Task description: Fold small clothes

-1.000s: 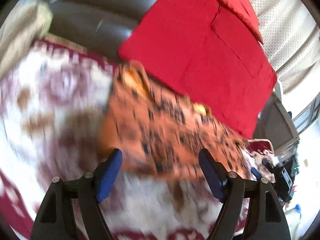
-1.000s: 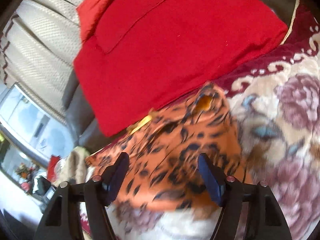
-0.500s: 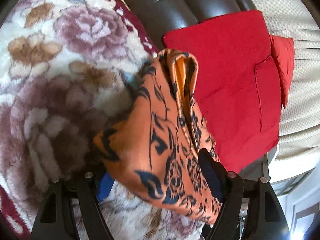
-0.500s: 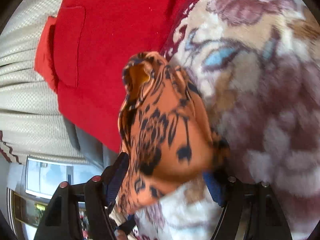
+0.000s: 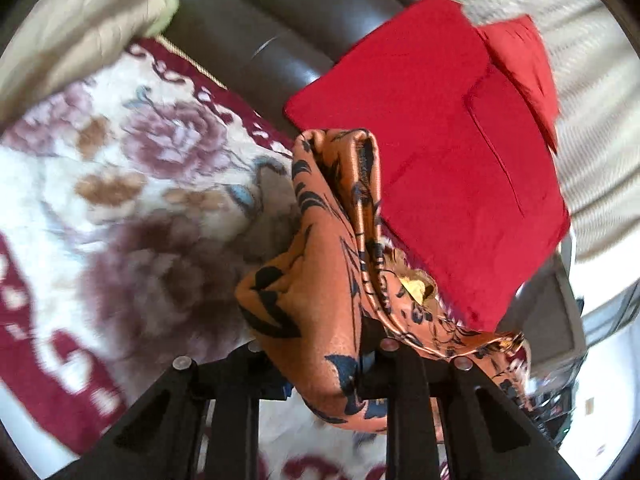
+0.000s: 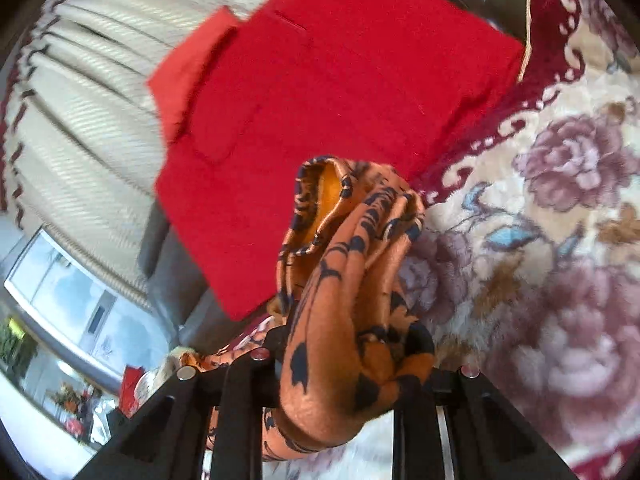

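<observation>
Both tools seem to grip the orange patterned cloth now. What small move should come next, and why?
Probably move the left tool and the right tool a little apart, to stretch the orange cloth flat. It is bunched in deep folds at both tools, with one edge curled open, above the floral blanket. A neat fold likely needs it spread first.

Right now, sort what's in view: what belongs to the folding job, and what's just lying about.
In the job:
- orange patterned garment
- left gripper, shut on it
- right gripper, shut on it

Lying about:
- red folded cloth
- floral blanket
- beige cloth
</observation>
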`<state>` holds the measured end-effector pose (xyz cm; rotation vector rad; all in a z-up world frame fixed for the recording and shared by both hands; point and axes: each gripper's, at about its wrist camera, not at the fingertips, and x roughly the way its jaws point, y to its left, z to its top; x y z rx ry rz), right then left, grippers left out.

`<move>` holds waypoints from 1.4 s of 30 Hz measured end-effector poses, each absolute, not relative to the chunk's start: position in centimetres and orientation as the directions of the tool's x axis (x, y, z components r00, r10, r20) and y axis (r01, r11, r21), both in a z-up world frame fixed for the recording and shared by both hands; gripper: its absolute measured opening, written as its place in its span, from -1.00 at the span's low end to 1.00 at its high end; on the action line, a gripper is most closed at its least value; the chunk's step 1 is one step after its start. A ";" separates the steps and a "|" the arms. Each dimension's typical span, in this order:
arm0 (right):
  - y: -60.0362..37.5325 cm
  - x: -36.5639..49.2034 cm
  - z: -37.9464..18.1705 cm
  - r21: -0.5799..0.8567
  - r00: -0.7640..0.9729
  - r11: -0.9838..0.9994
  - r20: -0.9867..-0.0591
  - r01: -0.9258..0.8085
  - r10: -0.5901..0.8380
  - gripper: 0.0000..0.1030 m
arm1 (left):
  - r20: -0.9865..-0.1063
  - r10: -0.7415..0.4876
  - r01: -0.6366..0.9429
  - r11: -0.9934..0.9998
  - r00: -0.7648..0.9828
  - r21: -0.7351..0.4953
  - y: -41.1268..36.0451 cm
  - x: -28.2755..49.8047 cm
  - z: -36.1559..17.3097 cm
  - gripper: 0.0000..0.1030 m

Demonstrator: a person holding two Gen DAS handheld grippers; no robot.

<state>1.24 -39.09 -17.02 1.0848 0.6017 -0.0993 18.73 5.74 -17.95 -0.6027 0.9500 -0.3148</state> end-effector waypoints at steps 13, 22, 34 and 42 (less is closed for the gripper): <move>-39.0 -8.4 -16.9 0.653 0.635 0.532 -0.730 0.539 0.253 -0.28 | -0.767 -0.348 0.065 0.925 0.539 -0.374 8.9 11.9 -14.4 -0.05; -33.4 -2.6 -12.4 0.592 0.631 0.746 -0.712 0.304 0.308 -0.28 | -0.836 -0.430 0.349 0.884 0.341 -0.312 -1.2 16.0 -16.9 -0.02; -33.9 -0.4 -10.1 0.571 0.669 0.780 -0.687 0.256 0.284 -0.28 | -0.883 -0.337 0.394 0.898 0.326 -0.197 -5.2 19.8 -21.6 -0.02; -27.2 8.8 -17.7 0.486 0.457 0.865 -0.801 0.122 0.386 -0.28 | -0.871 -0.357 0.408 0.889 0.337 -0.207 -6.7 21.9 -21.6 -0.01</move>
